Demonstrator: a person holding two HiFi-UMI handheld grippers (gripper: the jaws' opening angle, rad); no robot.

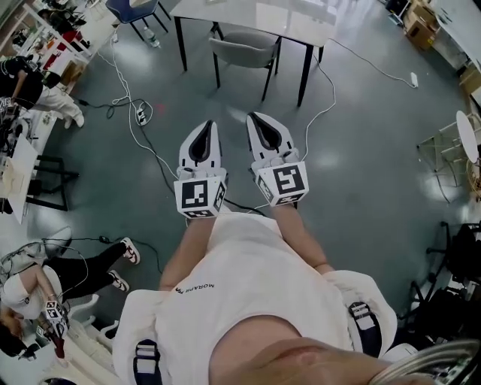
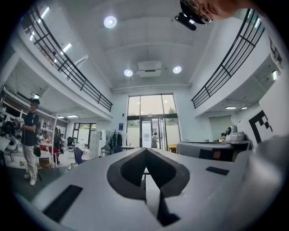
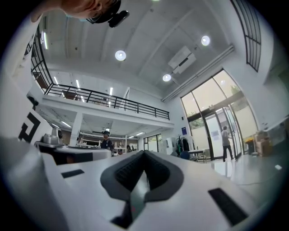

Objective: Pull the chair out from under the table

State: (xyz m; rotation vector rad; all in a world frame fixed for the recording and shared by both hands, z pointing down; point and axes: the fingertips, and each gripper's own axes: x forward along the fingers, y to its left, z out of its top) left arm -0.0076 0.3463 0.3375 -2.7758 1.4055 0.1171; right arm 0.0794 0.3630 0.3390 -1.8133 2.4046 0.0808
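In the head view a grey chair (image 1: 245, 50) is tucked under a white table (image 1: 259, 19) with black legs at the top centre. My left gripper (image 1: 207, 125) and right gripper (image 1: 255, 118) are held side by side over the floor, well short of the chair, tips pointing toward it. Both are shut with nothing between their jaws. In the left gripper view the left gripper (image 2: 145, 152) points level into a large hall with glass doors. In the right gripper view the right gripper (image 3: 143, 155) tilts slightly upward toward a balcony.
White cables (image 1: 135, 113) and a power strip (image 1: 141, 115) trail across the grey floor left of my grippers. People sit at cluttered benches on the left (image 1: 45, 94). A round side table (image 1: 466, 135) stands at the right. A blue chair (image 1: 135, 11) is at the top left.
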